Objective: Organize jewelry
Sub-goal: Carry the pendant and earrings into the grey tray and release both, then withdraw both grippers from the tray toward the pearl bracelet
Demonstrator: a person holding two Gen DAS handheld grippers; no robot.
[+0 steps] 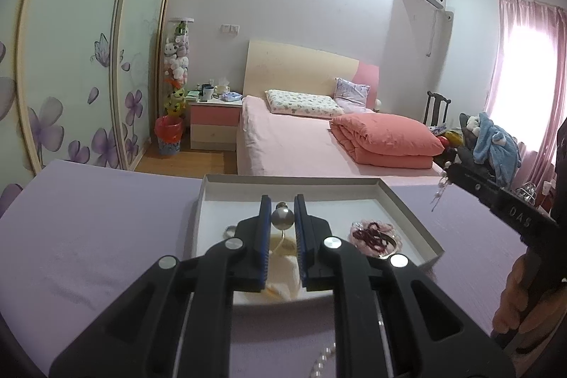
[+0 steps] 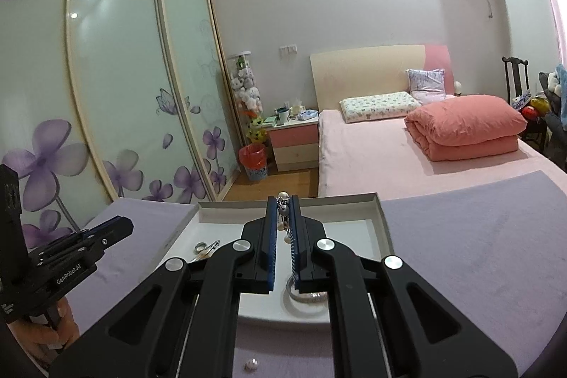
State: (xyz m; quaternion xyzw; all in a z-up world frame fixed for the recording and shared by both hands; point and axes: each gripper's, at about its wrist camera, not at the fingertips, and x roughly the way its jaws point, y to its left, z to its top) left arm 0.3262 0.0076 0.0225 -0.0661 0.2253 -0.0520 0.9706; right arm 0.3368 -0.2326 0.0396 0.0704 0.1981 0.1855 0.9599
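My left gripper (image 1: 282,201) is shut on a grey pearl ornament (image 1: 282,219) with a thin gold loop under it, held over a shallow white tray (image 1: 290,181). In the tray lie a pink dish (image 1: 374,236) with dark red jewelry in it and a small ring (image 1: 229,230). My right gripper (image 2: 282,201) is shut on a bead chain with pearls (image 2: 283,213), also above the tray (image 2: 354,224). That chain (image 1: 440,188) dangles from the right gripper (image 1: 449,169) in the left wrist view. A silver bangle (image 2: 304,296) and a ring (image 2: 201,247) lie in the tray. The left gripper (image 2: 125,226) shows at the left.
The tray sits on a lilac cloth (image 1: 88,236). A pearl strand (image 1: 324,356) and a loose pearl (image 2: 251,364) lie on the cloth near me. Behind are a pink bed (image 2: 389,158), a folded quilt (image 2: 467,126), sliding wardrobe doors (image 2: 117,77) and a nightstand (image 2: 294,144).
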